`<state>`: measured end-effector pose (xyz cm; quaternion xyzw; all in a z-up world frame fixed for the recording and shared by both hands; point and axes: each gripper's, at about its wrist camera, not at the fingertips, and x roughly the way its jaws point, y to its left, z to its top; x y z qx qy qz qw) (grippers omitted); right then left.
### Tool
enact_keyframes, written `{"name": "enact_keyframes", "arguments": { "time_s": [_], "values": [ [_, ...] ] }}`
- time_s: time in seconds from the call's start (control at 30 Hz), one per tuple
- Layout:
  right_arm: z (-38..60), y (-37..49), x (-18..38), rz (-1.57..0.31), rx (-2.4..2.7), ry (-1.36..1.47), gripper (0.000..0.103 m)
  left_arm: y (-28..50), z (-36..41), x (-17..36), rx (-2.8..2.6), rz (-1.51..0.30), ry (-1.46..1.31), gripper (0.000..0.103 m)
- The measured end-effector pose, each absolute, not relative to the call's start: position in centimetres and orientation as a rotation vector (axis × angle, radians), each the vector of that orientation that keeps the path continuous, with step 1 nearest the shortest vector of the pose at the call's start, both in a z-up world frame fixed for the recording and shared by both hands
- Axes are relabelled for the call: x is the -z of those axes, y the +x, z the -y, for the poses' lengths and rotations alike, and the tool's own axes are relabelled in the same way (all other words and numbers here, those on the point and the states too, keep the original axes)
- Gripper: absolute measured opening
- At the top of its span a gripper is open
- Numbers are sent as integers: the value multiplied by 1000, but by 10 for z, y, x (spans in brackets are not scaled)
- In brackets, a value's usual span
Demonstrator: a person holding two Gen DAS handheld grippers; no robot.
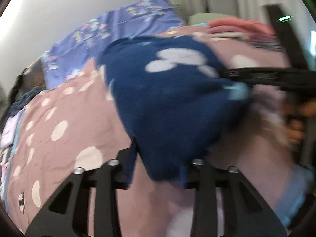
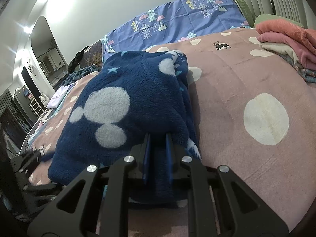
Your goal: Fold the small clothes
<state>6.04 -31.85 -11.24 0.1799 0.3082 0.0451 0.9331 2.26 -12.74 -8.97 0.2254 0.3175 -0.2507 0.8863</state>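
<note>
A navy fleece garment with white mouse-head shapes lies bunched on the pink dotted bedspread. My left gripper is blurred; its two fingers are closed onto the garment's near edge, with fabric filling the gap between them. In the right wrist view the same garment drapes over my right gripper, which is shut on a fold of it. From the left wrist view, the right gripper reaches in from the right onto the garment's far corner. My left gripper shows as a dark blur at the garment's left corner.
A stack of folded pink, cream and patterned clothes sits at the back right of the bedspread. A purple tree-print cloth stands behind along the wall. A person's hand holds the right gripper's handle. Room furniture lies far left.
</note>
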Motion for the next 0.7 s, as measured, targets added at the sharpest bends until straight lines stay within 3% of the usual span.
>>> {"name": "enact_keyframes", "arguments": {
  "time_s": [0.1,0.7],
  "values": [
    [319,60,113,-628,-96,381,14,15,117,66,608,-643,445,19],
    [315,57,112,-629,-78,360,16,84,138,11,594,-469,367,23]
  ]
}}
